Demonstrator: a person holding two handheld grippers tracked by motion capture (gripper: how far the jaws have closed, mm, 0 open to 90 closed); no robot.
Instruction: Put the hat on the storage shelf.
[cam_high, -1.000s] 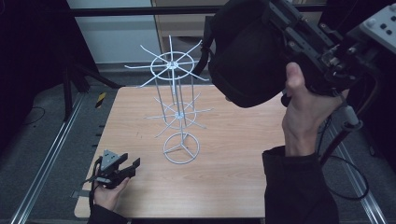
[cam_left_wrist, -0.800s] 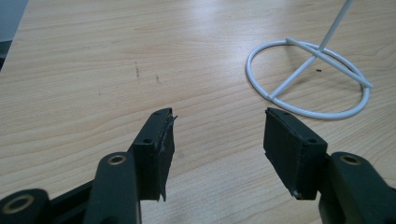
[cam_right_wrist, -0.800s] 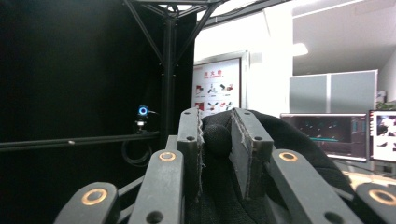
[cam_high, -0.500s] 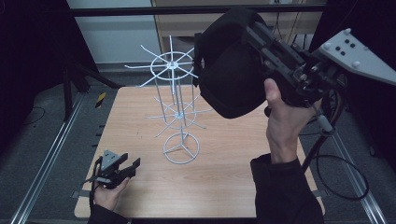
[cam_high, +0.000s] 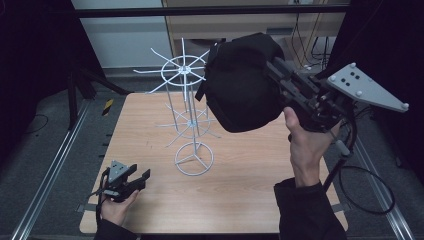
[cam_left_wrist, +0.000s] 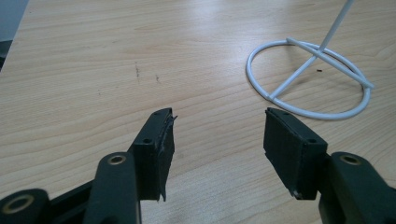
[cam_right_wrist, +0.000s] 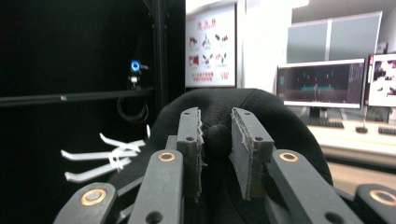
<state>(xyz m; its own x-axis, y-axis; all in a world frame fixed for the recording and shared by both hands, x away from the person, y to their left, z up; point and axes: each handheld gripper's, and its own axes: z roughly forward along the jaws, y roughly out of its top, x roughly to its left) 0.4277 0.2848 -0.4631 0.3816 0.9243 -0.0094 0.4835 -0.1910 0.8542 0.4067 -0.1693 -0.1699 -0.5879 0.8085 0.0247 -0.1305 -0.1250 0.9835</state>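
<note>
Over the desk (cam_high: 240, 170) our right claw (cam_right_wrist: 217, 140) pinches the black cap (cam_high: 242, 90) by its button; it could snag the white rack (cam_high: 186, 95) just beside, while our left claw (cam_left_wrist: 217, 140) gapes empty.

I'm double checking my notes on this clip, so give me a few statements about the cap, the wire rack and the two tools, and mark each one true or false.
1. The right tool grips a black cap by the button on its crown. True.
2. The cap already hangs on the white wire rack. False: it is held in the air beside the rack's top ring.
3. The left tool holds the rack's base ring. False: its jaws stand open and empty, apart from the ring.
4. The rack stands upright on the wooden table. True.
</note>
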